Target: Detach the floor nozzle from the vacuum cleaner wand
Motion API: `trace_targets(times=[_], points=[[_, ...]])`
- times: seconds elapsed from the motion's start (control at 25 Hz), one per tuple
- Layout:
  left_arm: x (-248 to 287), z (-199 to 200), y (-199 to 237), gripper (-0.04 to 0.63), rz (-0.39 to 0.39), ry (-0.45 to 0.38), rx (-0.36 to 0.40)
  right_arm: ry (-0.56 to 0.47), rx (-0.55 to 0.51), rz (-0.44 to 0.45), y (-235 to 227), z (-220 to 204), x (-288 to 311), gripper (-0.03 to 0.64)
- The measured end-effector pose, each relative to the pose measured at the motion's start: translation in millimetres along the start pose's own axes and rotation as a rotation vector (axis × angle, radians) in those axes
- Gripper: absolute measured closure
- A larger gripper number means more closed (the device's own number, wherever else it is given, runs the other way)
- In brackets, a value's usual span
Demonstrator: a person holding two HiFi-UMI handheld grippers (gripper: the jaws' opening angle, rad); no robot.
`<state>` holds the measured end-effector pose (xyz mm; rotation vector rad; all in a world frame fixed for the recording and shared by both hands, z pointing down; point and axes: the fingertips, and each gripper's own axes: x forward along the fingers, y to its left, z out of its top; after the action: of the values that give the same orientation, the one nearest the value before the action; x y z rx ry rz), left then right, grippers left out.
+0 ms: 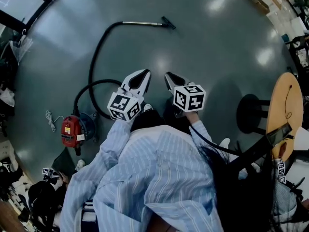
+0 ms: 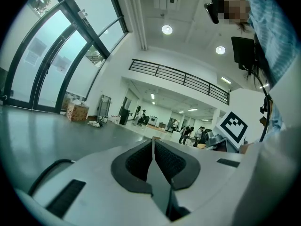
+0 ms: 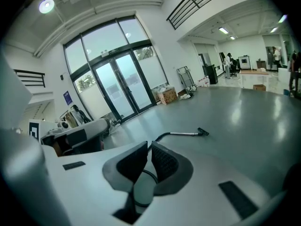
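Observation:
The vacuum's silver wand (image 1: 140, 23) lies on the grey floor well ahead of me, with the small black floor nozzle (image 1: 168, 22) on its right end. A black hose (image 1: 94, 57) curves back from it to the red vacuum body (image 1: 71, 131) at my left. Both grippers are held side by side in the air near my body, far short of the wand. The left gripper (image 1: 145, 73) is shut and empty, its pads meeting (image 2: 153, 140). The right gripper (image 1: 167, 75) is also shut and empty (image 3: 149, 146), pointing toward the wand (image 3: 183, 133) and nozzle (image 3: 202, 132).
A round wooden table (image 1: 285, 115) and a black stool (image 1: 251, 112) stand at my right. A white cable (image 1: 49, 120) lies left of the vacuum body. Glass doors (image 3: 117, 86) and cardboard boxes (image 3: 167, 96) line the far wall. People stand in the distance (image 2: 188, 134).

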<state>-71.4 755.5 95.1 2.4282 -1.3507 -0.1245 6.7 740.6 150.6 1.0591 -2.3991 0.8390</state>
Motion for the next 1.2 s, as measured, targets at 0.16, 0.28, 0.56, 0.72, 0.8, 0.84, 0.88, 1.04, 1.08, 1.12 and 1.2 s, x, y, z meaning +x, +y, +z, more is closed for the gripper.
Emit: trace_targets(times=[0.16,0.28,0.56,0.72,0.8,0.84,0.88,1.04,1.08,1.12,1.2], points=[[-1.2,-7.5,6.4,0.577,0.004,0.019,-0.007,0.024,0.023,-0.028,-3.8,-13.2,2.8,0.584],[9.1,-18.0,7.2,0.577,-0.019,0.055,-0.013,0.027,0.044,-0.046,-11.0,-14.7,1.2,0.584],[61.0,-24.7,0.5,0.577,-0.082,0.108,-0.055,0.05,0.086,-0.115,-60.6,-4.2,0.7,0.584],[91.9,-23.6,15.5,0.577,-0.068,0.142,-0.041,0.074,0.118,-0.099,-88.8,15.6,24.4,0.584],[105.1,-17.5,29.0,0.577,-0.043,0.142,-0.043,0.079,0.109,-0.087,-100.6,31.9,37.1,0.584],[112.1,-13.2,36.9,0.577,-0.027,0.136,-0.047,0.079,0.1,-0.08,-106.3,41.2,43.0,0.584],[120.2,-8.3,45.2,0.577,-0.009,0.128,-0.052,0.077,0.09,-0.072,-112.8,51.3,48.8,0.584],[163.7,15.8,73.4,0.577,0.059,0.094,-0.068,0.081,0.058,-0.052,-151.6,94.4,69.5,0.584],[175.2,21.4,77.7,0.577,0.071,0.091,-0.066,0.084,0.055,-0.048,-162.6,104.5,73.1,0.584],[186.3,26.0,81.1,0.577,0.082,0.09,-0.061,0.085,0.055,-0.046,-173.6,113.8,76.3,0.584],[206.9,31.7,86.4,0.577,0.099,0.093,-0.046,0.085,0.06,-0.042,-194.9,129.4,82.8,0.584]])
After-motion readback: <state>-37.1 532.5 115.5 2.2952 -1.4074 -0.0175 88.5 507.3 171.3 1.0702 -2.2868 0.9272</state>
